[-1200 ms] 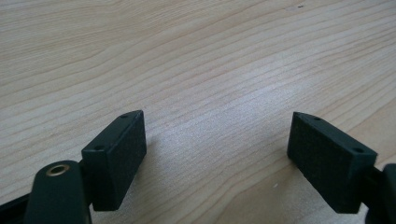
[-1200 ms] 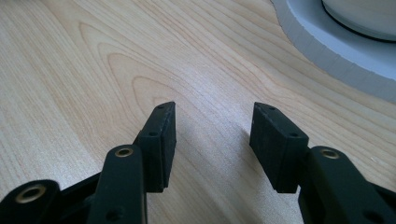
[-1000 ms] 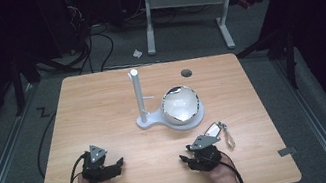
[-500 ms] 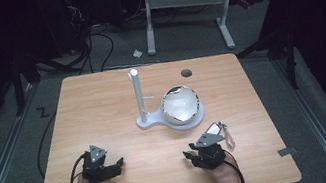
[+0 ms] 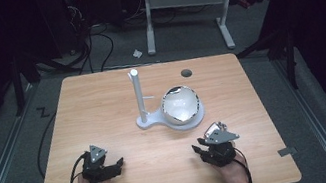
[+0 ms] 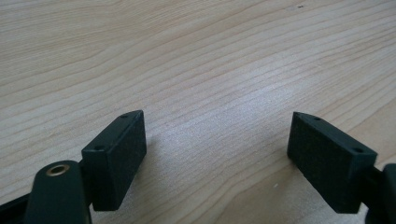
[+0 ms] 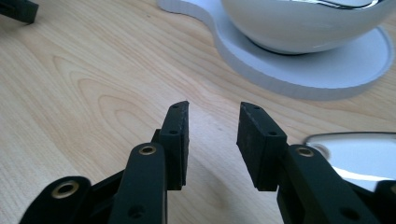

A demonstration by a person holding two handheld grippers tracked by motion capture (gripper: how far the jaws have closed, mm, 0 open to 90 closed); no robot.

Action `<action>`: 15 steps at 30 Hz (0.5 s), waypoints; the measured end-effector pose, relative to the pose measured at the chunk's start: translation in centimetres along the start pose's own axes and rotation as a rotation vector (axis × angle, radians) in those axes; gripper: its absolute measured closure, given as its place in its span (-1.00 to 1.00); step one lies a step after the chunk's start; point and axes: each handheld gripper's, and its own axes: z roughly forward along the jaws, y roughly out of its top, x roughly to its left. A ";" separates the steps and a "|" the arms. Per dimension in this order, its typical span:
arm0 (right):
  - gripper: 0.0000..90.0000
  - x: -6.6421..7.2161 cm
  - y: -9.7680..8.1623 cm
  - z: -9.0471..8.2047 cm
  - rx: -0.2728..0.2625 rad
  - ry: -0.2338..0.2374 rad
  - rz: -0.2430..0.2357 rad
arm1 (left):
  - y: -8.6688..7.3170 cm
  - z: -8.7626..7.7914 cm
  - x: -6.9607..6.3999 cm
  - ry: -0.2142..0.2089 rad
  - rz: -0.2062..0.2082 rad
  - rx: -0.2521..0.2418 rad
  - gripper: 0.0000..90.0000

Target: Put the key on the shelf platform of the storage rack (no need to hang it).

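1. Two grippers are resting low at the near edge of the table (image 5: 103, 107), each held in one of the person's hands, and neither is gripping anything.
2. Left gripper (image 5: 107, 168) is sitting at the near left with its jaws spread wide; in the left gripper view nothing but bare wood is lying between them.
3. Right gripper (image 5: 207, 152) is sitting at the near right, its jaws parted by a narrow gap with only table grain showing through in the right gripper view.
4. A shiny flat piece (image 7: 359, 156), perhaps a small mirror or lid, is lying just beside the right gripper on its right; what it is I cannot tell.
5. Just beyond the right gripper, a glossy white bowl (image 5: 181, 105) is sitting on the round pad of a white stand (image 5: 153, 120), whose upright post (image 5: 138, 96) is rising at the left of the bowl, near the middle of the table.
6. Judging from this, the work is standing at its opening step: the approach to the bowl has not begun.
7. The next move is likely calling for the right gripper to be lifted, opened wider and carried forward to the bowl's rim, while the left is moving in to steady the stand.
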 end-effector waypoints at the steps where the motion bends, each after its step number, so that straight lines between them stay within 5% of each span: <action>1: 0.44 0.0 0.0 0.0 0.000 0.000 0.000 | 0.0 0.0 0.0 0.000 0.000 0.000 -0.55; 15: 0.45 -2.1 -0.1 -1.7 -0.012 -0.042 0.040 | 0.0 0.0 0.0 0.000 -0.001 -0.001 -0.55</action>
